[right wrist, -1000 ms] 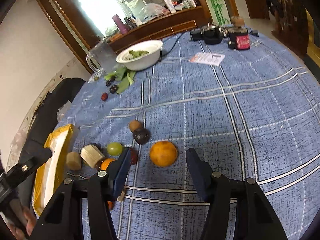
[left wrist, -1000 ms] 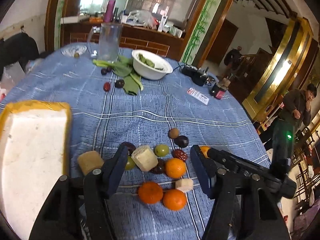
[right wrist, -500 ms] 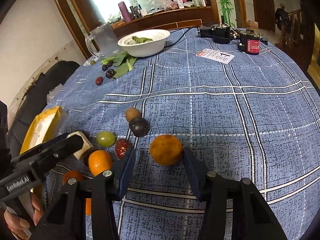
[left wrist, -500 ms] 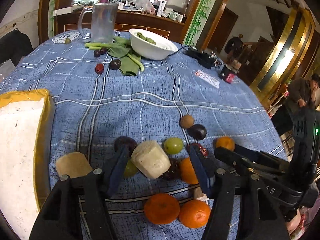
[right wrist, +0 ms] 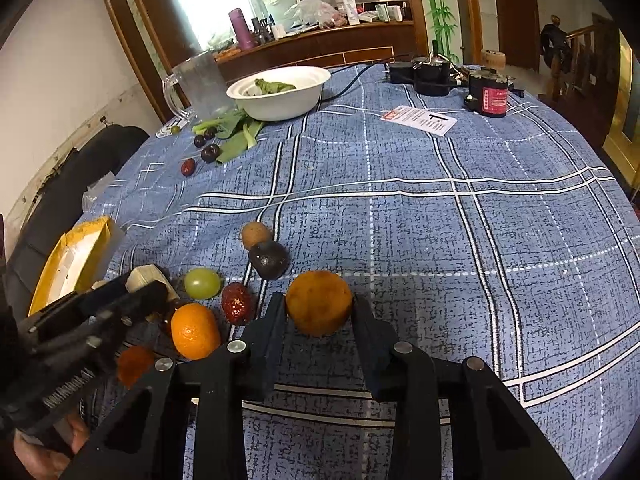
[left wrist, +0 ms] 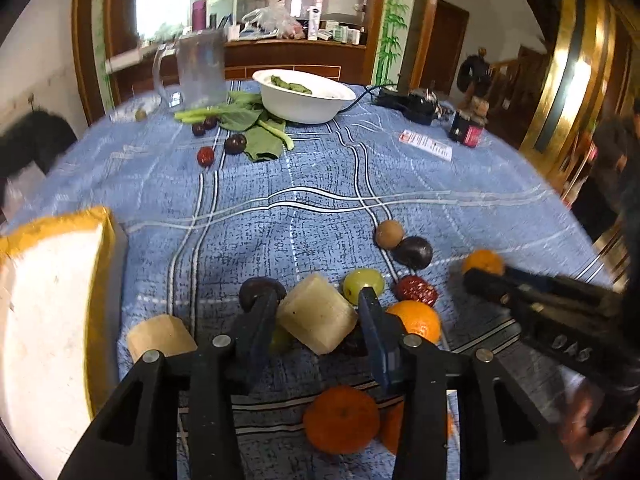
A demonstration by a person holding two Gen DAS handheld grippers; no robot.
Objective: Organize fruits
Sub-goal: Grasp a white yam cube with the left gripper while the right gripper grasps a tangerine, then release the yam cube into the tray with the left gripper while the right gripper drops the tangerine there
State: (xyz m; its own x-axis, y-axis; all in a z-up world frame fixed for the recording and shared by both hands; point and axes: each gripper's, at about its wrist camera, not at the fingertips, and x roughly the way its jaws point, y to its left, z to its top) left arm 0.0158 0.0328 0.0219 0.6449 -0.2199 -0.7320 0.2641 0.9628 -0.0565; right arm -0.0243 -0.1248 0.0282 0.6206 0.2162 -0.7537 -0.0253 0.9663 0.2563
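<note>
Both tools have closed in since a moment ago. The left tool [left wrist: 318, 316] now pinches the pale cut chunk [left wrist: 316, 314] amid the fruit cluster on the table [right wrist: 440, 220]; the right tool [right wrist: 318, 310] has clamped the lone orange [right wrist: 319, 303]. Both pieces look ready to lift, perhaps toward the yellow-rimmed tray [left wrist: 96, 240].

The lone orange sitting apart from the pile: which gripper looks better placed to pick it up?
Right. The right gripper already has its fingers either side of the orange; the left gripper brackets a pale chunk in the pile.
</note>
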